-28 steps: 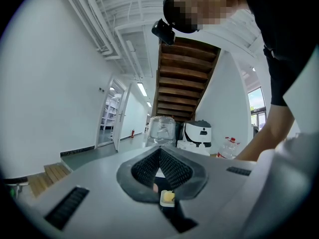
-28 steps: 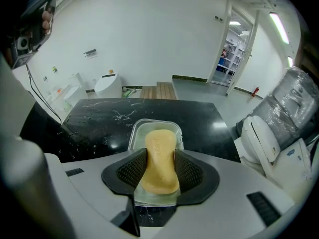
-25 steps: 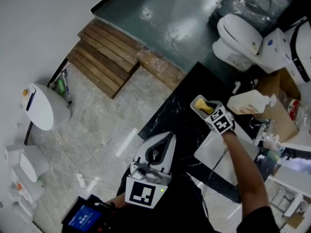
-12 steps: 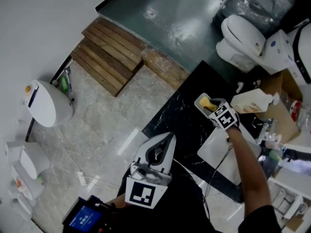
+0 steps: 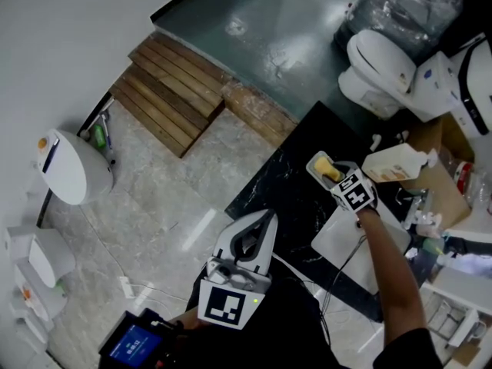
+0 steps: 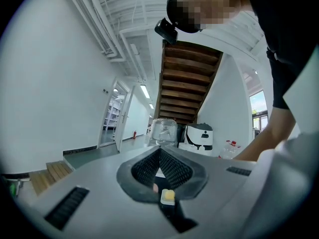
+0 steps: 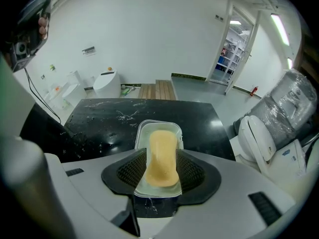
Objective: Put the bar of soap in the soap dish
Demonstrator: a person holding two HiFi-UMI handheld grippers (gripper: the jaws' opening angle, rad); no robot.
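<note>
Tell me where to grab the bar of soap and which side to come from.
Grip the bar of soap across its narrow width, on the two long sides near the middle, probably coming from above. It is long and slim, and the soap dish rim frames it all round, so a low sideways approach looks blocked. The right gripper is closed on it this way.

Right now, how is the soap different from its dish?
The bar of soap is orange-yellow; the soap dish is whitish. The soap is narrower and solid; the dish is wider and hollow, with a raised rim. Both are oblong with rounded corners, lying the same way.
</note>
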